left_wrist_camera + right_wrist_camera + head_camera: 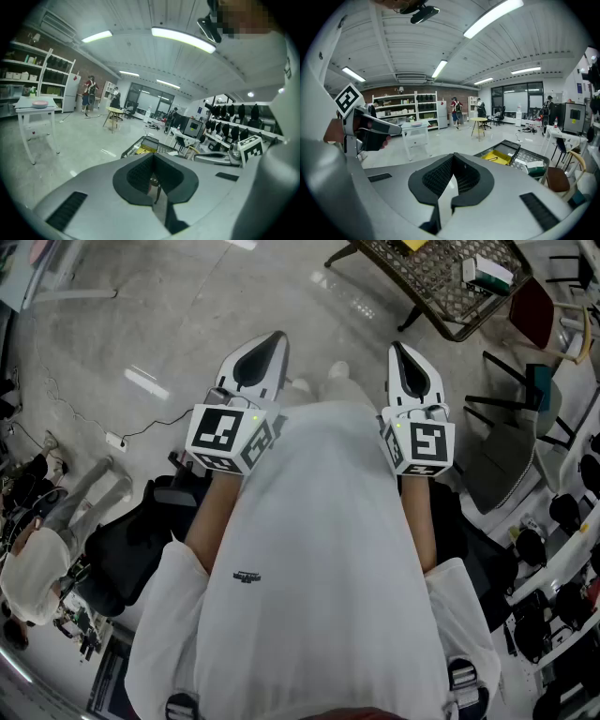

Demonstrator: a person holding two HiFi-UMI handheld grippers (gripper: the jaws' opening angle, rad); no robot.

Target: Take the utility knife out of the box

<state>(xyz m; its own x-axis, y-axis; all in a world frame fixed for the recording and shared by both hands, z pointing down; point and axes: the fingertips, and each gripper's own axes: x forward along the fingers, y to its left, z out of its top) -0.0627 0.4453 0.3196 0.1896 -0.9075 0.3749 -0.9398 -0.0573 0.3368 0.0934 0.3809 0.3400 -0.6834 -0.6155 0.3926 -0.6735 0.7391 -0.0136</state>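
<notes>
An open box (499, 157) with a yellow inside and a black lid lies on a mesh-topped table (553, 159) ahead of me. A small dark thing lies in it; I cannot tell whether it is the utility knife. In the head view the table (441, 287) is at the top right, well beyond both grippers. My left gripper (272, 338) and right gripper (398, 348) are held side by side at chest height over the floor. Each has its jaws shut with nothing between them, as the left gripper view (152, 157) and the right gripper view (453, 159) also show.
A green and white packet (487, 273) lies on the mesh table. A red-seated chair (534, 310) stands by it. A white table (40, 110) stands to the left, a round yellow table (479, 121) farther back. A cable (112, 439) runs over the floor. People stand far off.
</notes>
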